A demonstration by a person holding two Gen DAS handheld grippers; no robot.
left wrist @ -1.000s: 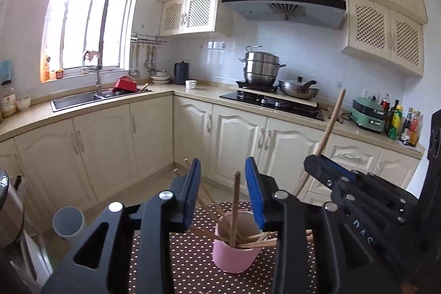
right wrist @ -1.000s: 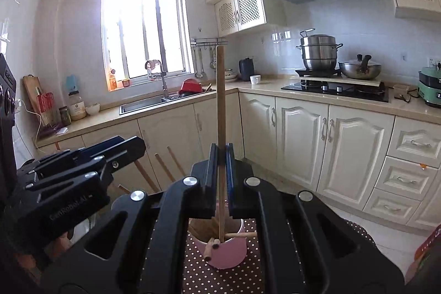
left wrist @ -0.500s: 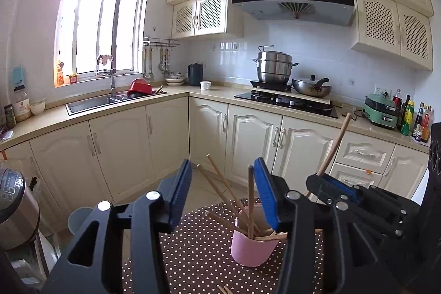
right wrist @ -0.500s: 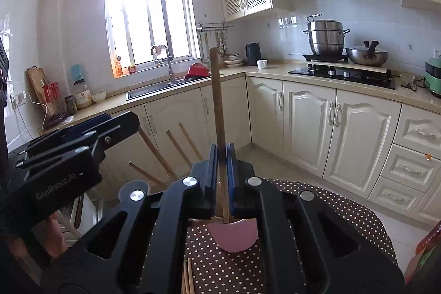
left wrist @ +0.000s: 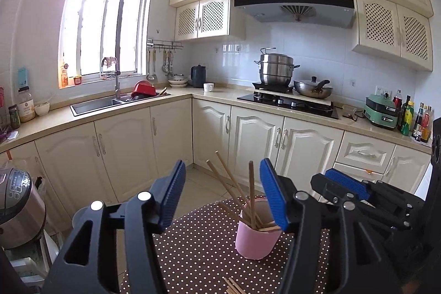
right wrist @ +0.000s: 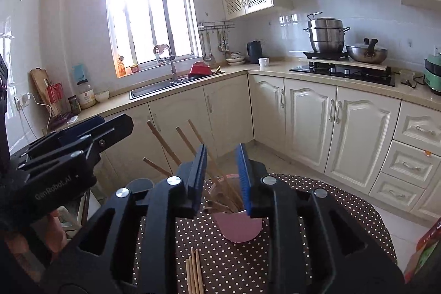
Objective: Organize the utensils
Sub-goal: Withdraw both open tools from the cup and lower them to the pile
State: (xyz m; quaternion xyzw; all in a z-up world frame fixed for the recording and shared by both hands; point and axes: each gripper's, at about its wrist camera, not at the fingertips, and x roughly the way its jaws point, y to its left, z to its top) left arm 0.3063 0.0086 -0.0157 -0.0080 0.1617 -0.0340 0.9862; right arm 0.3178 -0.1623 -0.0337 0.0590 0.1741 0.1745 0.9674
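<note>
Chopstick (right wrist: pixel 220 185) released into cup (right wrist: pixel 238 228)

Pink cup (left wrist: pixel 255 240) holding tan wooden chopsticks (left wrist: pixel 251 193) on a brown tablecloth (left wrist: pixel 198 247) with white polka dots; behind the cup, cream cabinets (left wrist: pixel 256 137).

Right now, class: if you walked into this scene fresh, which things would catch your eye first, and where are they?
First, the pink cup on the polka-dot tablecloth, bristling with wooden chopsticks. Next, the blue-padded right gripper, open right above the cup with nothing pinched, and more loose chopsticks lying on the cloth nearer the camera. Behind, the bright window over the sink.
</note>
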